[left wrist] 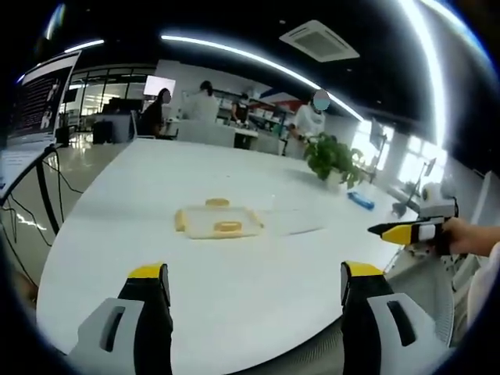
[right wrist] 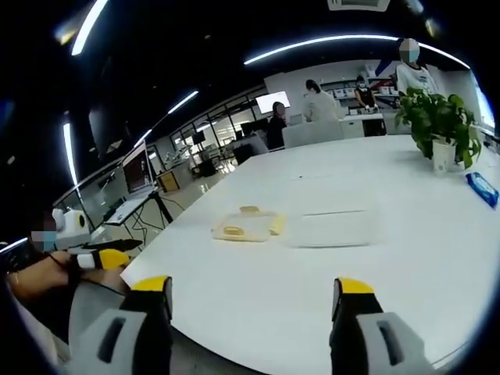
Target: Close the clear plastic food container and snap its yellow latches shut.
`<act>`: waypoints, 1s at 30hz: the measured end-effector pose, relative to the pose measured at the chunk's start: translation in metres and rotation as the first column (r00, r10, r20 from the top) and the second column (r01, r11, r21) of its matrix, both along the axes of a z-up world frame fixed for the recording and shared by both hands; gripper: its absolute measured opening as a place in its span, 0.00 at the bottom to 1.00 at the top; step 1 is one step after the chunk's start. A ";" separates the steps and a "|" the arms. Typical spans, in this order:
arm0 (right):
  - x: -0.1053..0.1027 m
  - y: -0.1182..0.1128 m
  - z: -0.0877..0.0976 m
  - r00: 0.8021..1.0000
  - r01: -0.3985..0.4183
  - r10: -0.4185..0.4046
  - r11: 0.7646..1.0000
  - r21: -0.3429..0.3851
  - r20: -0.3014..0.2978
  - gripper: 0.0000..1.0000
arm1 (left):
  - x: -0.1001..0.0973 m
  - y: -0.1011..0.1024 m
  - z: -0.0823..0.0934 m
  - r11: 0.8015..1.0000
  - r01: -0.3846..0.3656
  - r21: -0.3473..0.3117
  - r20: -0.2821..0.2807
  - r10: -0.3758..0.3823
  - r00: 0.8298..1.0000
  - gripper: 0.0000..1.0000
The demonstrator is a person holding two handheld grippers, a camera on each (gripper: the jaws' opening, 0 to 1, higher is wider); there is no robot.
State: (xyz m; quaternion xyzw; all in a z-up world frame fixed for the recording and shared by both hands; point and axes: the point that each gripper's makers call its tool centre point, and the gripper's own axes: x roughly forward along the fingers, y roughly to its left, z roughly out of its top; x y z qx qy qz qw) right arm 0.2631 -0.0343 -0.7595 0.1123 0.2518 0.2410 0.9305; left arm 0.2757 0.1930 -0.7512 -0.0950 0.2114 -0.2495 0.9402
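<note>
The clear plastic container lies open on the white table [left wrist: 117,234]. One clear, flat part with yellow latches [left wrist: 219,221] [right wrist: 246,224] rests beside a second clear part [left wrist: 295,221] [right wrist: 332,219]. My left gripper [left wrist: 254,275] stands open near the table's front edge, well short of the container, with nothing between its jaws. My right gripper [right wrist: 254,287] is likewise open and holds nothing, hovering at the table's edge. In the left gripper view the right gripper [left wrist: 410,232] enters from the right, held by a hand [left wrist: 469,236]. The left gripper [right wrist: 98,258] comes into the right gripper view from the left.
A potted plant [left wrist: 334,158] [right wrist: 437,125] and a blue packet [left wrist: 361,200] [right wrist: 480,187] sit at the table's far side. Several people stand by desks at the back. A screen on a stand [left wrist: 43,101] is off the table's left.
</note>
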 end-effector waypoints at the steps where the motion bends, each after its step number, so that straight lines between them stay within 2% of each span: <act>1: 0.000 0.000 0.000 1.000 0.001 -0.001 1.000 0.001 0.000 0.84 | 0.000 0.000 0.000 1.000 -0.002 0.001 0.000 0.002 1.000 0.90; 30: 0.002 -0.002 -0.002 1.000 0.009 -0.009 1.000 0.012 -0.002 0.81 | 0.001 0.001 -0.004 1.000 -0.010 0.026 -0.008 0.010 1.000 0.90</act>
